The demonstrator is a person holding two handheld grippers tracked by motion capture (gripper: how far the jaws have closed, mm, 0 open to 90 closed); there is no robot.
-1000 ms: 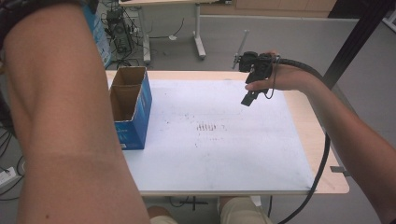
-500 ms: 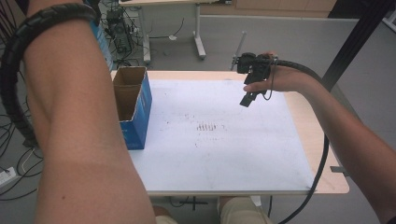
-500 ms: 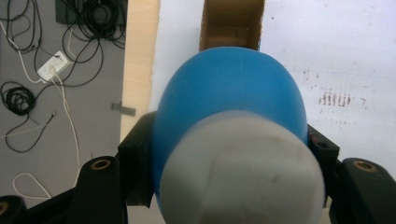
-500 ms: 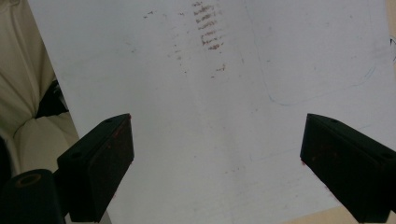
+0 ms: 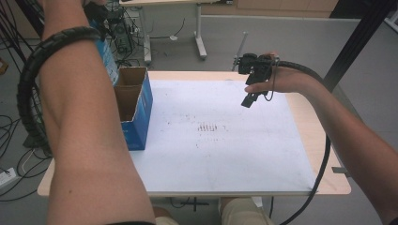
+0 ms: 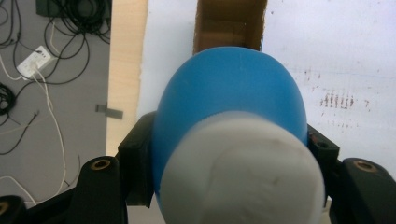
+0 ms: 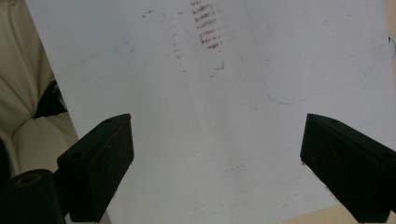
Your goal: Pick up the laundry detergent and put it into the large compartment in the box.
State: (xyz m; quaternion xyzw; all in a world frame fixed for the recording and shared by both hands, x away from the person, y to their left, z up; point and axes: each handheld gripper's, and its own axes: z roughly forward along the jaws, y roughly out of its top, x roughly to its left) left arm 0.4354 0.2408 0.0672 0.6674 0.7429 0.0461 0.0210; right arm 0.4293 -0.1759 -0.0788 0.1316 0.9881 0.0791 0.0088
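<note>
Both tongs are ours, one in each hand. Our left gripper (image 6: pixel 224 186) pinches a round blue object with a white end (image 6: pixel 229 116), its black jaws pressed against the two sides. In the left gripper view that blue object hangs above the open top of a brown cardboard box (image 6: pixel 229 23) and hides part of it. Compared with the pictures from a moment ago, our left forearm (image 5: pixel 80 131) has sunk lower in the high view and its coiled cable now crosses the wrist, so we judge the hand is lowering the object toward the blue-sided box (image 5: pixel 136 105) at the left edge of the white mat (image 5: pixel 225 154). Our right gripper (image 5: pixel 249 96) hangs in the same place as before, above the far right part of the mat, jaws spread wide with nothing between them. We judge the drop into the box comes next, once the object is lined up over the opening.
</note>
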